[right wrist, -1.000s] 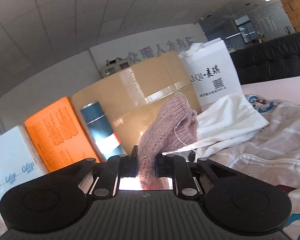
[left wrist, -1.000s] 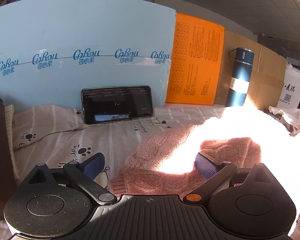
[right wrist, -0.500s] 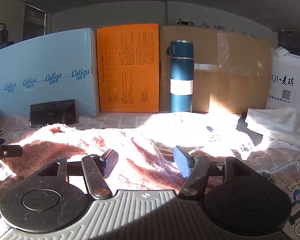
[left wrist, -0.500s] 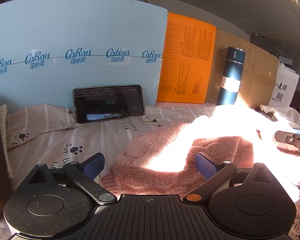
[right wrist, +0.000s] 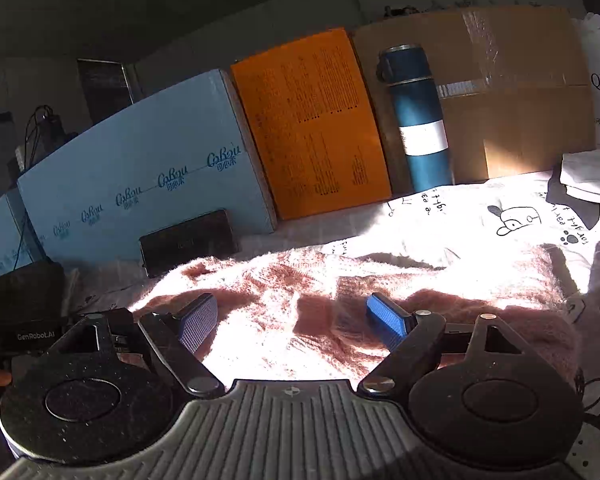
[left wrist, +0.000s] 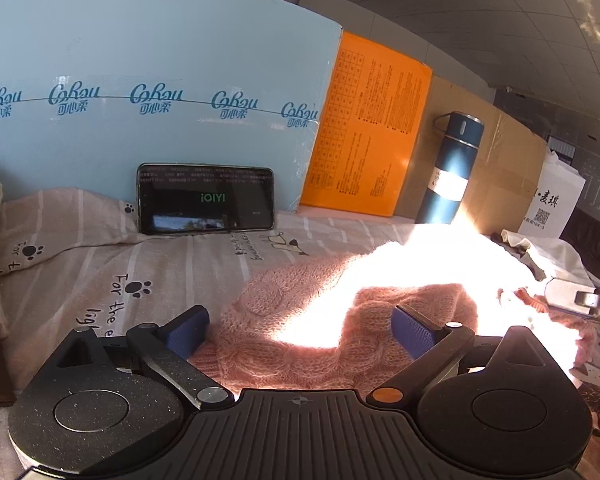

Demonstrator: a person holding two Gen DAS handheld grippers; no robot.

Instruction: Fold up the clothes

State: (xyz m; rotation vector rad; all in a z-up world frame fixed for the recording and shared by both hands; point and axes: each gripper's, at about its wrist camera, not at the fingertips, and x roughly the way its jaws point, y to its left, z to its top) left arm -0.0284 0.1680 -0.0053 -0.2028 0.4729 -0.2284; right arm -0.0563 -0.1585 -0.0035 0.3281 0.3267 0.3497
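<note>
A pink knitted sweater [left wrist: 300, 320] lies bunched on the printed bed sheet [left wrist: 100, 280], half in harsh sunlight. My left gripper [left wrist: 300, 328] is open, its blue pads on either side of the sweater's near edge, holding nothing. My right gripper [right wrist: 292, 320] is open and empty just above the sweater [right wrist: 340, 280]. A metal part of the right gripper shows at the right edge of the left wrist view [left wrist: 588, 300]. The black body of the left gripper [right wrist: 28, 336] shows at the left of the right wrist view.
At the back stand a light blue box [left wrist: 140, 80], an orange box [left wrist: 364, 128], a blue flask [left wrist: 452, 168], a cardboard box [right wrist: 520, 100] and a white paper bag [left wrist: 552, 204]. A phone [left wrist: 206, 204] leans on the blue box. White clothes [right wrist: 588, 176] lie at the right.
My right gripper let go of the raised sweater, opened wide and came down over it. The sweater now lies flat on the sheet. My left gripper stayed open and shifted slightly.
</note>
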